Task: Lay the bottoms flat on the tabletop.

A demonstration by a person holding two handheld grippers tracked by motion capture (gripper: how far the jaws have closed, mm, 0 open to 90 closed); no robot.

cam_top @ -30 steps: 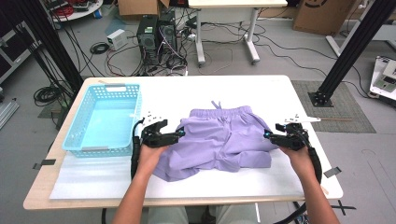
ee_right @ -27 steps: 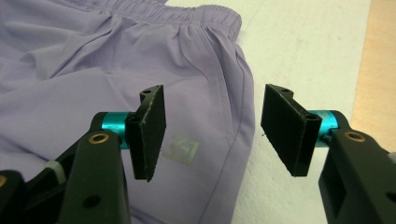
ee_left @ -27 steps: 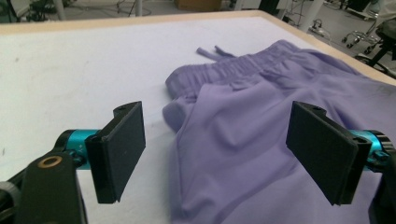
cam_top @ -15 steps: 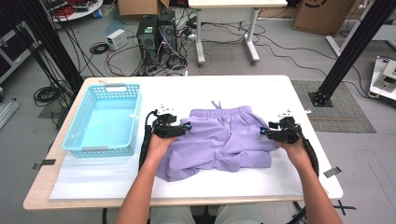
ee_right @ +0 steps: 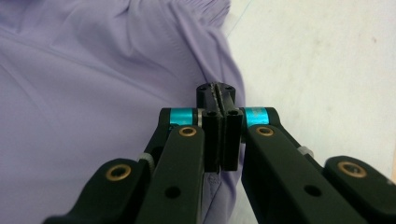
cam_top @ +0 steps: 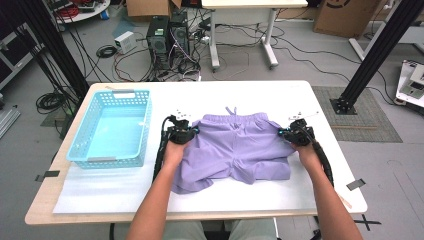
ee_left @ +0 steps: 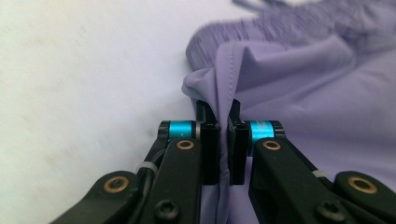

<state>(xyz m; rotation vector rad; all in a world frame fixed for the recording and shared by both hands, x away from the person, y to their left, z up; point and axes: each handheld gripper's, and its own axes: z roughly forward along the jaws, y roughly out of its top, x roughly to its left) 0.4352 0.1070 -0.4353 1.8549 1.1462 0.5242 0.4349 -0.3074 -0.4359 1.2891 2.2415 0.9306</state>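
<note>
On the white table (cam_top: 320,107), right of the blue basket (cam_top: 112,127), we see the purple shorts (cam_top: 235,150) spread flat. Our left gripper (ee_left: 218,140) has just clamped onto the waistband's left edge, and our right gripper (ee_right: 223,126) has just pinched its right edge.

Bright, even light, soft shadows (gripper views blur far off).

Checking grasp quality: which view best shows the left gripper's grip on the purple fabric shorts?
The left gripper view: its jaws stand shut on a pinched fold of the purple fabric shorts. The high view shows the left gripper at the shorts' side edge, small. The right gripper view shows other cloth.
</note>
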